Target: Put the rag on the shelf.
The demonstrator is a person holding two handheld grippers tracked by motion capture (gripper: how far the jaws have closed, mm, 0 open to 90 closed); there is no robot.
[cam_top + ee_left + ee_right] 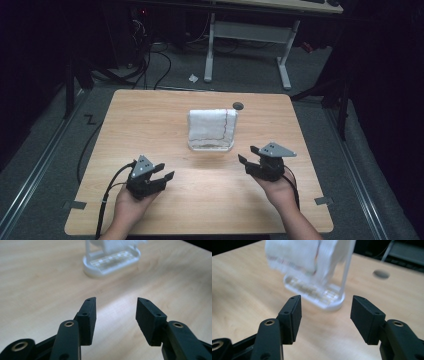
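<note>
Your left gripper (161, 176) sits low over the near-left part of the table (150, 115) with its jaws spread wide and nothing between them — the left gripper view shows bare wood in the gap. Your right gripper (249, 156) matches it on the near-right side, jaws equally wide apart and empty. Between and beyond them, around the middle of the table, the white towel (212, 123) hangs draped over a clear stand (212, 146), with a thin red stripe running down near its right edge; both grippers are apart from it, neither touching cloth nor base. Judging from this, the towel hangs neatly and evenly on the stand, so either the hanging is finished and you have let go, or the work on it has not begun — the pictures cannot settle which. A small dark round spot (238, 105) lies on the tabletop just behind the stand.
</note>
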